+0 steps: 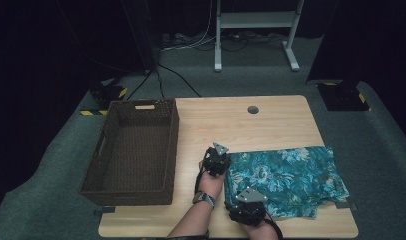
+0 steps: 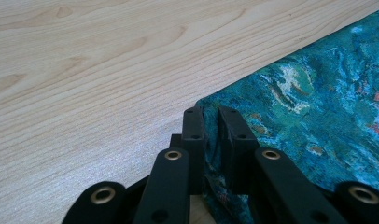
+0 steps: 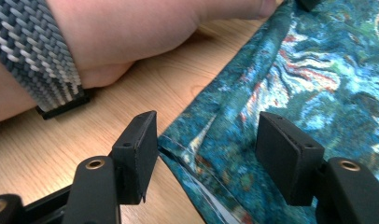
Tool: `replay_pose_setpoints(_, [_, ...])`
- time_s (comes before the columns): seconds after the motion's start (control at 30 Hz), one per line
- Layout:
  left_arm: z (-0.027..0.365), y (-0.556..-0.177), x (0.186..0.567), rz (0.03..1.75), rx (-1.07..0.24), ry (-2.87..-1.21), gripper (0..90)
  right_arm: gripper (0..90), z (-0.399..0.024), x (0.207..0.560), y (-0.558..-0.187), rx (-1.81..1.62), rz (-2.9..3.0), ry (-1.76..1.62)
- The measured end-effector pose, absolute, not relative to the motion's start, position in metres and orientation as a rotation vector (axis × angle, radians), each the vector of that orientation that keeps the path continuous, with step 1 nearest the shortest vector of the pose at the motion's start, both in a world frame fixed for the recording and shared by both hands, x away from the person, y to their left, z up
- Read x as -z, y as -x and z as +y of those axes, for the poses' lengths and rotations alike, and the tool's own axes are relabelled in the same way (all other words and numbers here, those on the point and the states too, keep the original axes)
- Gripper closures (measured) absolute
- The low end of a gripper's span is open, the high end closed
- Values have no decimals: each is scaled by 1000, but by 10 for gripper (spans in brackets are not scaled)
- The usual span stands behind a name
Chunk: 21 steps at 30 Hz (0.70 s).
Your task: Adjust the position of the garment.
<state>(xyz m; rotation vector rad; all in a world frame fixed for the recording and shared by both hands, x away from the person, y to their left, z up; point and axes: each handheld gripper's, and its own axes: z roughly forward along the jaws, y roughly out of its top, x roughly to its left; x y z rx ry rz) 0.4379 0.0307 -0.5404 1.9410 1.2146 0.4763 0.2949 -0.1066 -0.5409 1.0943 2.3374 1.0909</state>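
Cloth [image 1: 286,180], teal floral, folded, lying flat on right half of table [image 1: 271,120], well apart from wicker basket [image 1: 136,150]. Left gripper [image 2: 211,126] pinched narrow on far left corner of fabric. Right gripper [image 3: 206,154] half-wide, straddling near hem edge, pads not yet pressing. Risks: grabbing only top layer so fold falls open; hem sliding off left pad; uneven lift dragging cloth; wristband [image 3: 43,60] close by, could snag
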Motion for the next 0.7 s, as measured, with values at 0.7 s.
replay_pose_setpoints(0.7, [32, -439, 540, 1221, -456, -1936, 812, 635, -105, 541, -296, -1033, 2286, -1065])
